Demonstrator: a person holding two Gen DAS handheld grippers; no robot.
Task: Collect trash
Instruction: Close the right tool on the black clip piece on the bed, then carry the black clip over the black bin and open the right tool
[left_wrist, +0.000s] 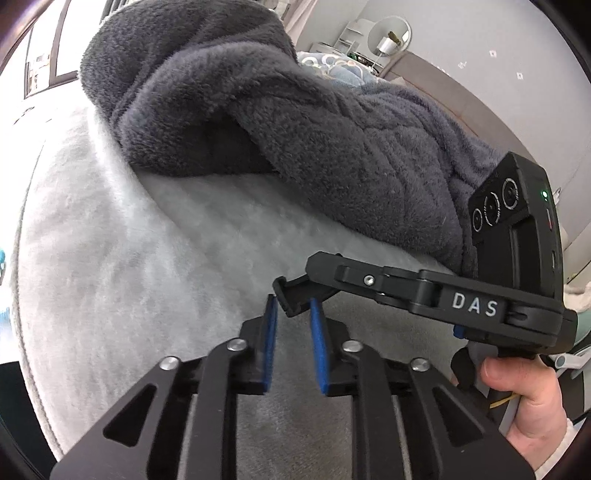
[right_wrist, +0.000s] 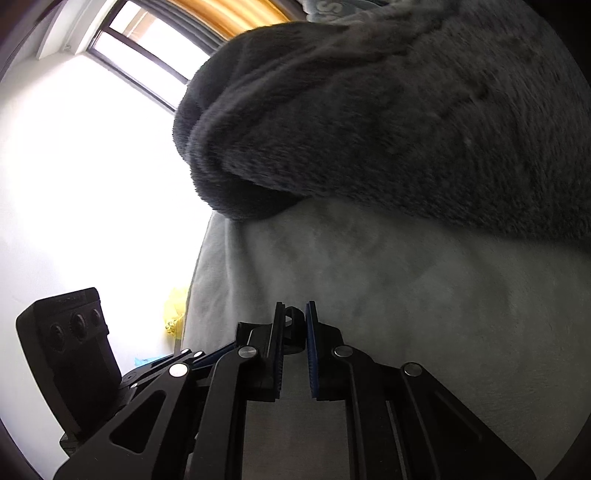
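Note:
No piece of trash is held by either gripper. My left gripper (left_wrist: 293, 308) is open with a narrow gap between its blue pads, low over a light grey plush bed cover (left_wrist: 147, 258). The tip of my right gripper (left_wrist: 286, 301) crosses in from the right and sits right at the left fingertips. In the right wrist view my right gripper (right_wrist: 295, 314) is open with a small gap, and a black finger tip of the left gripper (right_wrist: 293, 317) shows between its pads. A yellow plastic bag (right_wrist: 175, 306) lies low beside the bed edge.
A thick dark grey fleece blanket (left_wrist: 277, 122) is heaped on the bed just beyond both grippers. A bright window (right_wrist: 147, 48) is at the upper left. A round lamp or mirror and shelf (left_wrist: 388, 37) stand far back. A hand (left_wrist: 524, 398) grips the right tool.

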